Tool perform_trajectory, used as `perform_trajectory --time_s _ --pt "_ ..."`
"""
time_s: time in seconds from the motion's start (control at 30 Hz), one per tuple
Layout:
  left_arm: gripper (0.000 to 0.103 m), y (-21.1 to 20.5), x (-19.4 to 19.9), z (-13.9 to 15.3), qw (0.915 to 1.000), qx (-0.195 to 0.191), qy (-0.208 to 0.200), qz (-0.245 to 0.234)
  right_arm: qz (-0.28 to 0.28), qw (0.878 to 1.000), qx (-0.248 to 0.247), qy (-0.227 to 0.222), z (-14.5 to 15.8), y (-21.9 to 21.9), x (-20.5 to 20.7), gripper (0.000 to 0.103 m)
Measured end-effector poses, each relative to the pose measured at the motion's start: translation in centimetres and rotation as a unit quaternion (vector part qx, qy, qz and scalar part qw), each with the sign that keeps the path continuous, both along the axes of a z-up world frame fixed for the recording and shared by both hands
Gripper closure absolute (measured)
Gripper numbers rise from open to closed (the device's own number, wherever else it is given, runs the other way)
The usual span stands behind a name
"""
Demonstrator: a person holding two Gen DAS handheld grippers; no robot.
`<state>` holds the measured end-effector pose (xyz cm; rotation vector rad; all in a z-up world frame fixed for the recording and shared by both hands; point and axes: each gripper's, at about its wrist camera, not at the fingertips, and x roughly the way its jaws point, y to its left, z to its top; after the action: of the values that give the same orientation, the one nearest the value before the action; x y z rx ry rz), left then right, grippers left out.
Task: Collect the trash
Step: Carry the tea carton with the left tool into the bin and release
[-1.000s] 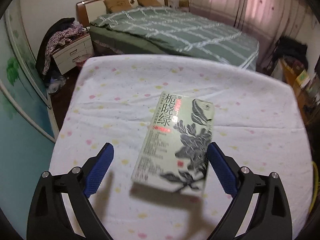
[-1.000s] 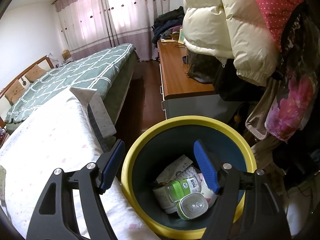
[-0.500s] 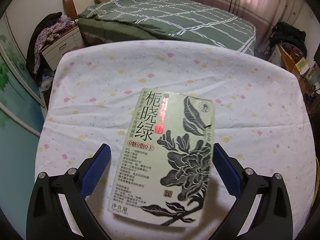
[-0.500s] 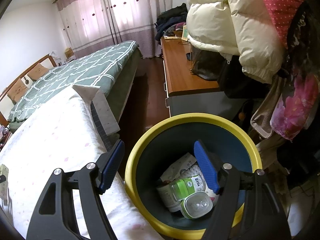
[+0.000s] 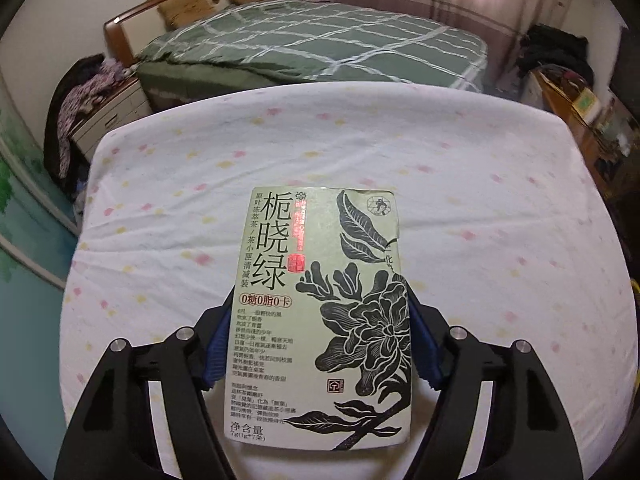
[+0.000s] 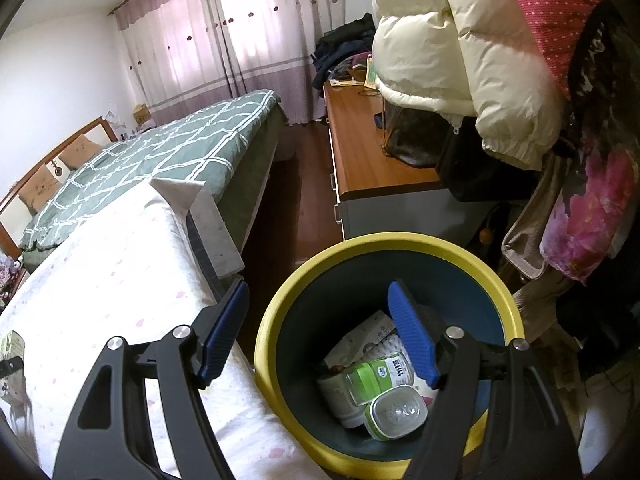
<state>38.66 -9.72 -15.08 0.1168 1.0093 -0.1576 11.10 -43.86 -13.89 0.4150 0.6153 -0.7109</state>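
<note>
A pale green tea box [image 5: 320, 316] with black flower print and Chinese text lies between my left gripper's [image 5: 318, 344] blue pads, which press on its two long sides; it is held over the white dotted sheet [image 5: 480, 208]. A sliver of the box also shows at the left edge of the right wrist view [image 6: 10, 346]. My right gripper [image 6: 320, 340] is open and empty, above the near rim of a yellow-rimmed blue bin [image 6: 360, 246]. The bin holds a green-capped bottle [image 6: 378, 376], a clear tub [image 6: 396, 412] and wrappers.
A bed with a green checked quilt [image 5: 320, 48] stands beyond the white-sheeted surface. A wooden dresser [image 6: 372, 160] and hanging coats [image 6: 460, 48] crowd the right of the bin. A nightstand with clothes [image 5: 92, 104] is at the far left.
My left gripper has closed in on the tea box and shut on its sides. My right gripper has stayed open over the bin, shifting only slightly.
</note>
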Motion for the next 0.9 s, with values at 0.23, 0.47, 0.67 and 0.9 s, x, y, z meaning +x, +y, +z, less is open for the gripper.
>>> perform_trajectory --time_s 0.23,0.47,0.67,0.9 --pt "0.032 -6.6 -4.9 1.3 0.9969 -0.006 -0.027 -0.074 0.027 1.000 -0.003 0.004 0.3 0.3 -1.8 0.035" --pt "0.032 -13.9 -9.4 2.8 0.9883 -0.020 -0.043 -0.145 0.033 0.999 -0.015 -0.007 1.5 -0.4 -5.9 0.035" --pt "0.032 -21.7 -13.5 3.4 0.9762 -0.033 -0.042 -0.210 0.018 1.000 -0.015 -0.015 2.1 -2.5 -9.8 0.034" --pt "0.032 -30.2 -17.2 2.4 0.9619 -0.035 -0.020 -0.270 -0.002 1.000 -0.008 -0.013 1.6 -5.2 -13.2 0.034"
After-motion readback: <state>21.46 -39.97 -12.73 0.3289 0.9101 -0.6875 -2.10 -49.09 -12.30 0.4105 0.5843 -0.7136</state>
